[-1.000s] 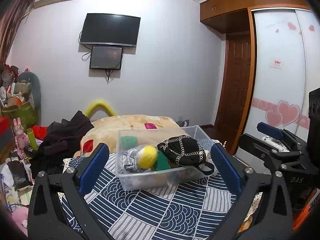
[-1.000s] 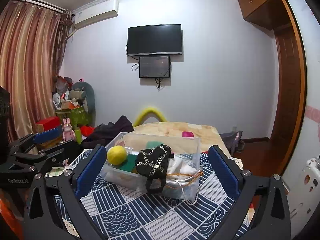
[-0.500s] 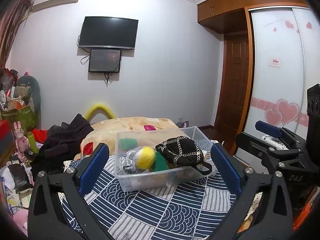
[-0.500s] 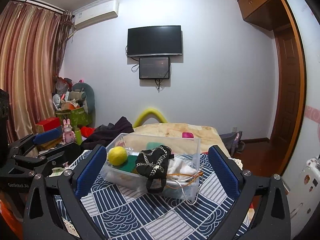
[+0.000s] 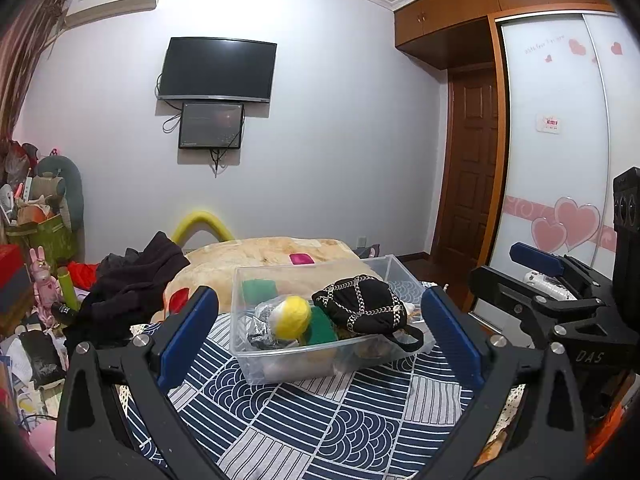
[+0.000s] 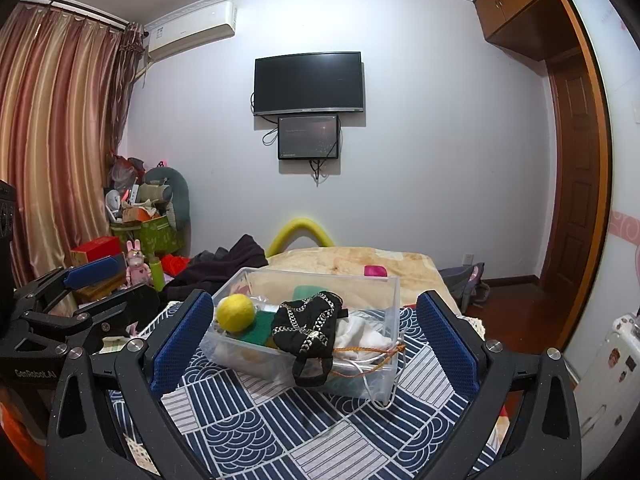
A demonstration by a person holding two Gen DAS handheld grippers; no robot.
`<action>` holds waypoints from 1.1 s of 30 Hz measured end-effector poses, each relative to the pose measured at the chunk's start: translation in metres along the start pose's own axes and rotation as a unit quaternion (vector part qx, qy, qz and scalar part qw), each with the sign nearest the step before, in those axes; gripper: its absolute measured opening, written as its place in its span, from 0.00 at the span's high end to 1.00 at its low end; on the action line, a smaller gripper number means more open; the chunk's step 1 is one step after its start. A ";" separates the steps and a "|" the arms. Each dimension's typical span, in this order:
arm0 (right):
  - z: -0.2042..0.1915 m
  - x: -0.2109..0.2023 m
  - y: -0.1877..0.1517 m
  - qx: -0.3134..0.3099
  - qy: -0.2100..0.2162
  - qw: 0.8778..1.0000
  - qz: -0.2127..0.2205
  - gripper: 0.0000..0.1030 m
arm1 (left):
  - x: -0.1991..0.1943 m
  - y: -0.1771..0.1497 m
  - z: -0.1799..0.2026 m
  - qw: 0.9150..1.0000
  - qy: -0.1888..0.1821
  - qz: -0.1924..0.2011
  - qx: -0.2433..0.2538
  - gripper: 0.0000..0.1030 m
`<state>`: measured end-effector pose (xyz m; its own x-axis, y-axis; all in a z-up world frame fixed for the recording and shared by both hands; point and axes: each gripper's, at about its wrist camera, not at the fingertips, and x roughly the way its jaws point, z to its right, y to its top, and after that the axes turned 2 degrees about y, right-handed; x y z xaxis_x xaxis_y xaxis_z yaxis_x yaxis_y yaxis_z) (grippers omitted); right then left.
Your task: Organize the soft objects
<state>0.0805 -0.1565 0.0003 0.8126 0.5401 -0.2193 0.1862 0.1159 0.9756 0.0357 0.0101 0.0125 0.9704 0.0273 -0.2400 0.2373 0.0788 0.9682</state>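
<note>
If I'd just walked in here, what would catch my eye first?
Probably the clear plastic box on the blue patterned bedspread, with a yellow ball and a black chain-trimmed bag piled in it. Both grippers, left and right, frame it wide open, under a dark TV.

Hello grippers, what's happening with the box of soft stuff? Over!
Both hand-held grippers open, empty. Clear bin full: yellow ball, black bag. Path clear.
</note>
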 end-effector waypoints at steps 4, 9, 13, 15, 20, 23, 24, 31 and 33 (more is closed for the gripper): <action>0.000 0.000 0.000 0.000 -0.001 1.000 0.000 0.01 | 0.000 0.000 0.000 1.000 0.000 -0.002 -0.001 0.00; 0.000 -0.001 0.000 0.001 -0.002 1.000 -0.001 0.01 | 0.000 0.001 0.000 1.000 -0.002 -0.001 -0.004 0.00; 0.000 -0.002 0.001 0.001 -0.002 1.000 0.000 0.01 | -0.001 0.001 0.000 1.000 -0.001 0.003 -0.005 0.00; 0.000 -0.001 0.001 0.001 -0.002 1.000 0.000 0.01 | -0.002 0.001 0.000 1.000 0.001 0.004 -0.005 0.00; 0.000 -0.002 0.001 0.002 -0.005 1.000 0.000 0.01 | 0.000 0.001 -0.001 1.000 -0.002 -0.003 -0.012 0.00; 0.000 -0.003 0.002 0.004 -0.006 1.000 0.001 0.00 | 0.000 0.001 -0.001 1.000 0.002 -0.003 -0.013 0.00; 0.000 -0.003 0.003 0.005 -0.006 1.000 0.001 0.00 | 0.000 0.000 -0.001 1.000 0.001 -0.003 -0.013 0.00; 0.001 -0.003 0.002 0.006 -0.006 1.000 -0.001 0.00 | -0.001 0.000 0.001 1.000 -0.011 -0.007 -0.012 0.00; 0.001 -0.003 0.002 0.007 -0.006 1.000 0.000 0.00 | -0.001 -0.001 0.002 1.000 -0.012 -0.007 -0.010 0.00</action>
<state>0.0790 -0.1587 0.0031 0.8194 0.5293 -0.2201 0.1941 0.1052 0.9753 0.0344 0.0081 0.0121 0.9679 0.0023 -0.2514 0.2499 0.0995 0.9631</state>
